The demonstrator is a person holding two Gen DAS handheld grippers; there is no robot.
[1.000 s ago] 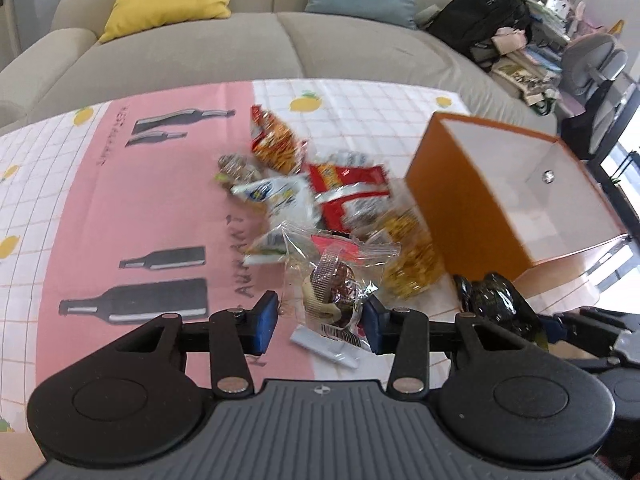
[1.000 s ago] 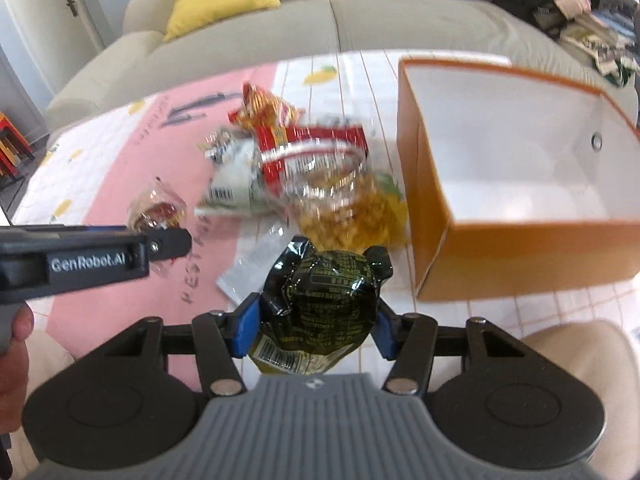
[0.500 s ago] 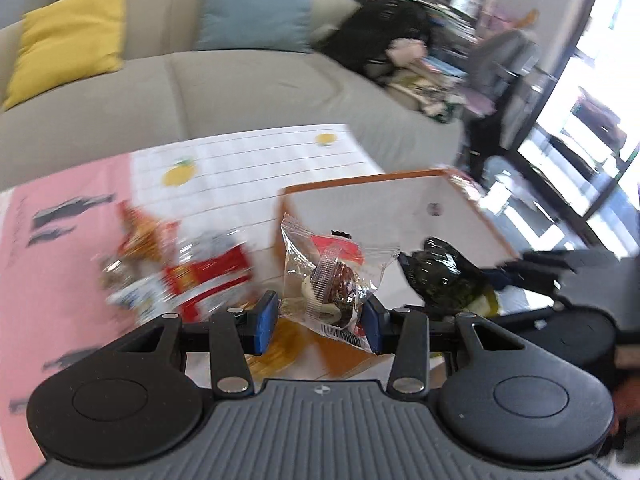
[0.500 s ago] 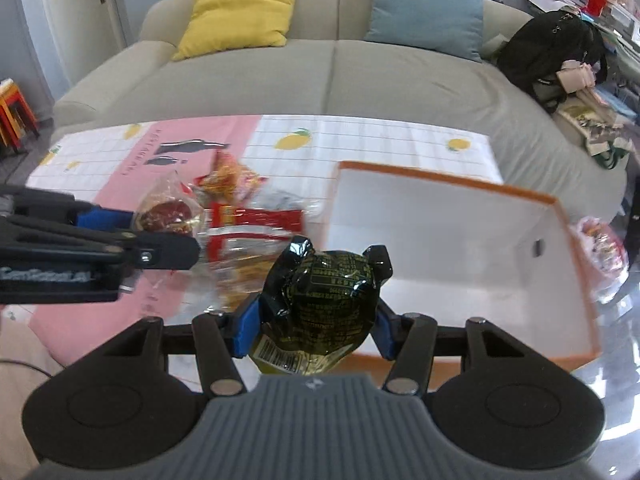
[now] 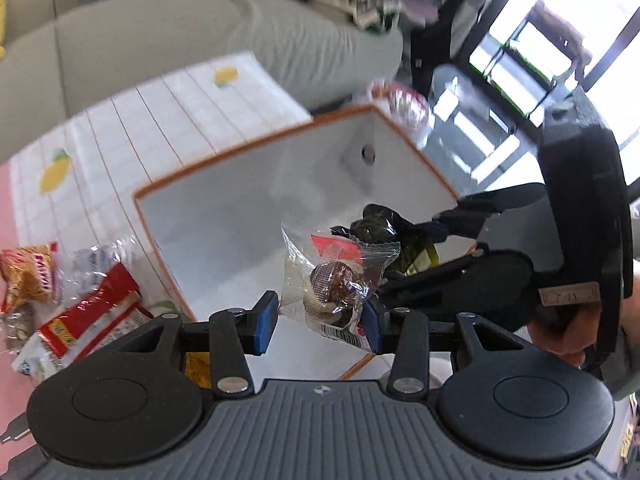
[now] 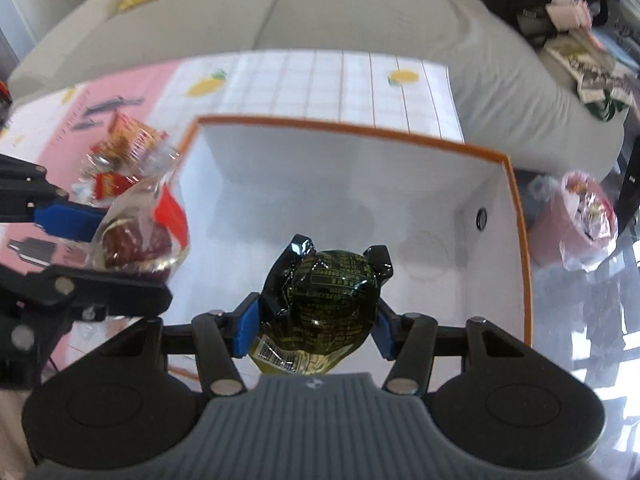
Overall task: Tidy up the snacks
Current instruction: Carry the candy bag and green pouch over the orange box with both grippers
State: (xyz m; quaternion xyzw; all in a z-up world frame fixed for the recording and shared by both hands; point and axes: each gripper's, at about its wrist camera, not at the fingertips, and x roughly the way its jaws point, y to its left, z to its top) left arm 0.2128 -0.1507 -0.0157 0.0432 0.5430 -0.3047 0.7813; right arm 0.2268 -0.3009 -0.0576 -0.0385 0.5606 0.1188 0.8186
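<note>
My left gripper (image 5: 320, 318) is shut on a clear packet with a brown snack and a red label (image 5: 334, 280), held above the near-left part of the orange box (image 5: 248, 140) with its white inside. My right gripper (image 6: 314, 324) is shut on a dark green-black foil packet (image 6: 326, 300) over the middle of the orange box (image 6: 352, 128). In the right wrist view the left gripper (image 6: 100, 248) and its clear packet (image 6: 136, 236) hang at the box's left edge. In the left wrist view the right gripper and its dark packet (image 5: 380, 226) hover to the right.
A pile of red and clear snack packets (image 5: 72, 296) lies on the tablecloth left of the box. A grey sofa (image 6: 320, 12) runs behind the table. A pink plastic bag (image 6: 576, 220) sits on the floor right of the box. A hand (image 5: 568, 332) grips the right tool.
Both grippers have swung right from the snack pile to above the box, each still carrying its packet. The box now fills the middle of both views.
</note>
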